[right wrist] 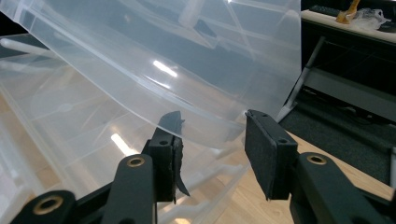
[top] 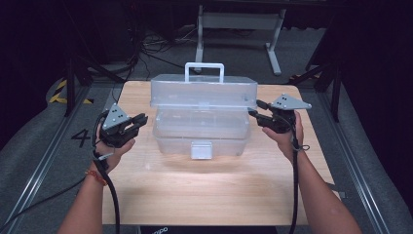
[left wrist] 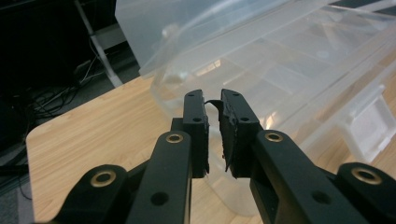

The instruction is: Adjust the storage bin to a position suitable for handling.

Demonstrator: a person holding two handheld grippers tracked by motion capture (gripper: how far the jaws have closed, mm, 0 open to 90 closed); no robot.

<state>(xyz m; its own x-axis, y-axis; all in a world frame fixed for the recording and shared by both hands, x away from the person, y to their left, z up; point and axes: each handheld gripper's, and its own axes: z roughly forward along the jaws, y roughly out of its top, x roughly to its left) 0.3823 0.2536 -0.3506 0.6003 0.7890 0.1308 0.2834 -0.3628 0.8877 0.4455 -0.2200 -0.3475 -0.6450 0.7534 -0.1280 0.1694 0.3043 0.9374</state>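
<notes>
A dark room surrounds a pale wooden worktop (top: 204,190), with cables on the grey floor and a white metal frame (top: 238,29) behind it. On the worktop's far half stands a clear plastic box (top: 199,131) with a latch tab at its front; its lid (top: 203,91), carrying a white handle (top: 204,72), is raised a little off the base.

The left tool (top: 139,121), held in the person's left hand (top: 114,146), sits just beside the box's left end. In the left gripper view its jaws stand nearly together with only a thin slit between the pads, and nothing is caught in them; they point at the box's lower corner without touching it.

The right tool (top: 254,109), in the right hand (top: 285,136), is at the box's right end. In the right gripper view its jaws stand apart around the corner of the lid's edge. One pad seems to lie behind the translucent plastic, though whether either pad presses on the lid is hard to tell.
</notes>
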